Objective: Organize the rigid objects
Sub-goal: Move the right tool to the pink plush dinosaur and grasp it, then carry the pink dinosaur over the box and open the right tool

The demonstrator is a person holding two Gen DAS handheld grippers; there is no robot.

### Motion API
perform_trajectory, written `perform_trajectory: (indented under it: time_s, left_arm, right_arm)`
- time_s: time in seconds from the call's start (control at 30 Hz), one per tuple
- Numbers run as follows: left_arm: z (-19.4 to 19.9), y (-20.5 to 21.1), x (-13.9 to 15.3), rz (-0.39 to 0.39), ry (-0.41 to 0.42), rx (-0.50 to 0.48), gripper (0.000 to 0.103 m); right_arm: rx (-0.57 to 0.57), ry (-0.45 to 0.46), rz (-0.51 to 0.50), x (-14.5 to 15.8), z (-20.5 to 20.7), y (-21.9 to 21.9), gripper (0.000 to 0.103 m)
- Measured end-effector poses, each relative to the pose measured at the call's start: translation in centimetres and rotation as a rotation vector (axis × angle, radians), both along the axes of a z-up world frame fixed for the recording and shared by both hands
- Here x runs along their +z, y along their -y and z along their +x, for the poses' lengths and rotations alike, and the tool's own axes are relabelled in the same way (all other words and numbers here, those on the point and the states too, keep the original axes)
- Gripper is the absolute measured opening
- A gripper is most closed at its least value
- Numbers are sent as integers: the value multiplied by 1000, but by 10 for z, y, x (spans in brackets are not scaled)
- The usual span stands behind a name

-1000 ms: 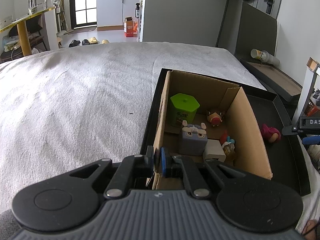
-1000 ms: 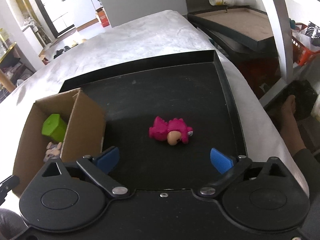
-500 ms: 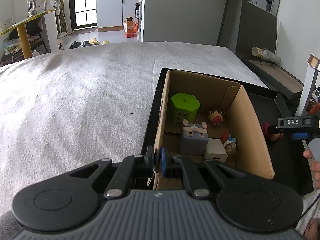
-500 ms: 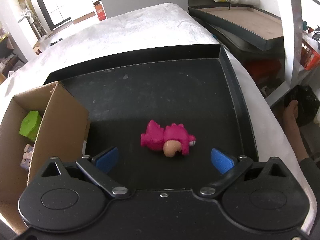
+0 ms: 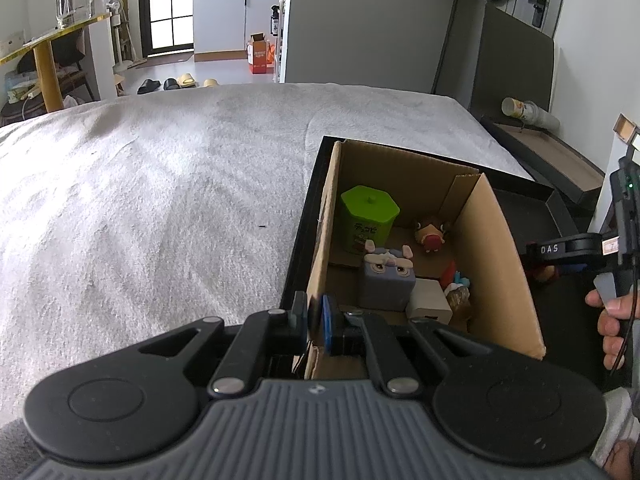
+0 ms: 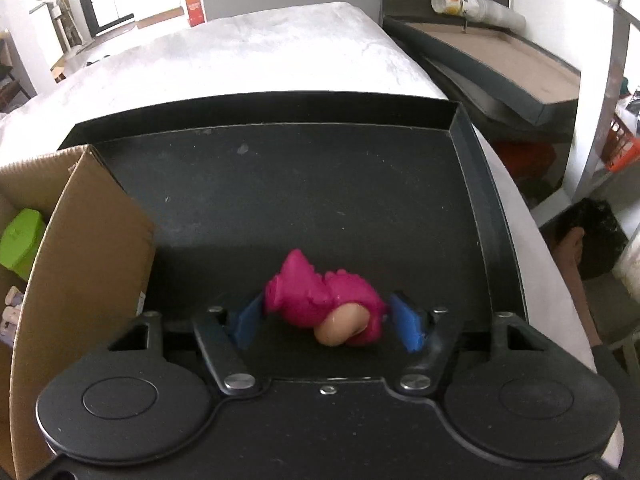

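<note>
A pink toy figure (image 6: 320,300) lies on the black tray (image 6: 320,184). My right gripper (image 6: 326,322) sits low over it, its blue pads on either side of the toy, touching or nearly touching. My left gripper (image 5: 315,322) is shut on the near left wall of the cardboard box (image 5: 500,264). The box holds a green hexagonal container (image 5: 370,216), a grey-blue block figure (image 5: 386,280), a white block (image 5: 429,302), a small brown-red figure (image 5: 430,236) and other small toys. The right gripper also shows in the left wrist view (image 5: 568,254), beyond the box's right wall.
The tray lies on a bed with a grey-white cover (image 5: 160,200). A second dark tray (image 6: 500,56) with a stack of paper cups (image 6: 476,4) stands to the far right. The box wall (image 6: 84,264) rises just left of the right gripper.
My right gripper has moved forward and down onto the pink toy and its pads have narrowed around it. My left gripper has stayed clamped on the box wall.
</note>
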State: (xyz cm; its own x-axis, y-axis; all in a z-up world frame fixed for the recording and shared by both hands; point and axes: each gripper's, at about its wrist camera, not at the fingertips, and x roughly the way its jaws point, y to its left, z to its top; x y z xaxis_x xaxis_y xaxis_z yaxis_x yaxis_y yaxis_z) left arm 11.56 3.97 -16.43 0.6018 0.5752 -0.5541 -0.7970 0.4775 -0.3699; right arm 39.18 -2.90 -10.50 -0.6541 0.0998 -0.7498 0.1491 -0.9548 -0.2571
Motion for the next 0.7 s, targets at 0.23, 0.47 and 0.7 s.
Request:
perform_trajectory:
  time_s: [0.23,0.47,0.7]
  left_arm:
    - [0,-1,1,-2,8,3,7]
    - [0,-1,2,1,12,3,7]
    - [0,-1,2,2,13,5,7]
  right_arm:
    - [40,-3,-29,10,18,-1,60]
    - [84,-26,-48,27,36,6,60]
    - [145,-61,-83,52,53,17,60]
